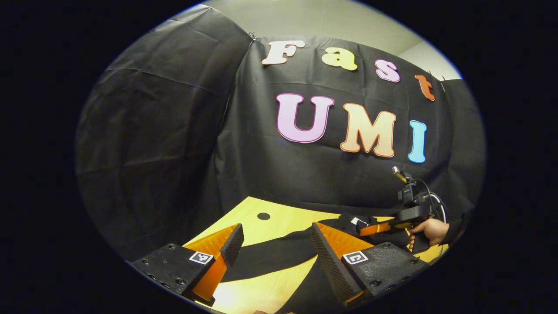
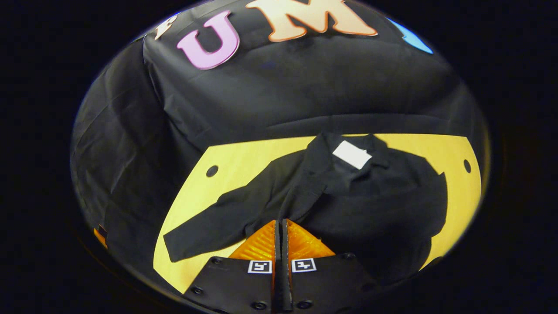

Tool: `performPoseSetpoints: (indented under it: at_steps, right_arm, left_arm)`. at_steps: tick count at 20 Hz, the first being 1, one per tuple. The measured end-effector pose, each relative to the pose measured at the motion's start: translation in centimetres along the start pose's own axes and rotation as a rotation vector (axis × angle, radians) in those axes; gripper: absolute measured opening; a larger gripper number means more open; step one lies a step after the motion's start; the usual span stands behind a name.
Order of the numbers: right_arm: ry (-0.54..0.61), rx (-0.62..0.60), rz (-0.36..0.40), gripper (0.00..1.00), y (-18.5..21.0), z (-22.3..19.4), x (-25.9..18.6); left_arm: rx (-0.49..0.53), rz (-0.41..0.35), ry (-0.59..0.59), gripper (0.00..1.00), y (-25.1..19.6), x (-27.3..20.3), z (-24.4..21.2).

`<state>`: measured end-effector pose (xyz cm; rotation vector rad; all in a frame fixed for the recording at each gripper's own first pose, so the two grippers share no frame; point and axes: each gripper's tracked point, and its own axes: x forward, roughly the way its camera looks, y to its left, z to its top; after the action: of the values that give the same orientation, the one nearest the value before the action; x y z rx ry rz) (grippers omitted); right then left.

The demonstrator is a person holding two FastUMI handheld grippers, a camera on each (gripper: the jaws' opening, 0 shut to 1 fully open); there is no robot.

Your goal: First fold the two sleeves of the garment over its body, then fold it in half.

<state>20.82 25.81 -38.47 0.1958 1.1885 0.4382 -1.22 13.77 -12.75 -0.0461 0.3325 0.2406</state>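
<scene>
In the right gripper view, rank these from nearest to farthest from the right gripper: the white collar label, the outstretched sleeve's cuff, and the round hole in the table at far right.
From the right gripper:
1. Sleeve cuff, low on the left, lying flat on the yellow table.
2. White collar label, ahead, slightly right, at the garment's neck.
3. Round hole, far right near the table edge.

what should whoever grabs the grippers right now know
Left gripper: open, held above the sleeve that still lies stretched out on the yellow table.
Right gripper: fingers closed together over the black garment; whether cloth is pinched between them I cannot tell.
Done: one sleeve looks already folded over the body.
Left: fold the outstretched sleeve in, then fold the garment in half.
</scene>
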Motion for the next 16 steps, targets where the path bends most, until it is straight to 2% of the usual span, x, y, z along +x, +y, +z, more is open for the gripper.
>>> performPoseSetpoints:
  at_steps: [2,3,5,8,9,11,12,13,14,15,16]
  right_arm:
    - [0.022,-0.018,0.007,0.03,1.2,-1.0,1.8]
    - [0.033,-0.017,0.028,0.08,1.9,-1.3,1.7]
    - [0.036,-0.012,0.020,0.33,2.4,-1.8,2.4]
    - [-0.033,-0.048,-0.021,0.70,1.6,-0.8,1.5]
    - [-0.065,-0.054,-0.017,0.70,1.5,-0.3,0.7]
    - [-0.121,-0.051,-0.017,1.00,1.3,0.4,-1.5]
    - [-0.154,-0.052,-0.021,0.93,0.9,0.9,-2.8]
    - [-0.186,-0.053,-0.027,0.93,0.5,1.4,-4.2]
    - [-0.219,-0.055,-0.033,0.98,0.2,1.8,-5.6]
    - [-0.254,-0.057,-0.036,0.93,-0.1,2.0,-7.2]
    - [-0.288,-0.062,-0.041,0.98,-0.3,2.1,-8.7]
  left_arm:
    - [-0.013,0.016,0.012,0.91,0.9,0.2,-0.7]
    - [-0.022,0.025,0.017,0.92,1.3,0.4,-1.0]
    - [-0.046,0.052,0.030,0.90,2.5,0.6,-2.0]
    - [-0.057,0.094,0.049,0.92,3.8,1.4,-3.3]
    - [-0.052,0.109,0.054,0.90,4.1,1.7,-3.8]
    - [-0.051,0.139,0.071,0.93,4.7,2.5,-5.0]
    - [-0.053,0.160,0.081,0.91,5.5,2.7,-5.7]
    - [-0.060,0.189,0.099,0.93,6.6,3.0,-6.5]
    - [-0.073,0.214,0.120,0.92,7.7,3.0,-7.5]
    - [-0.083,0.244,0.153,0.91,8.5,3.2,-9.0]
    - [-0.088,0.281,0.192,0.92,9.5,3.4,-10.7]
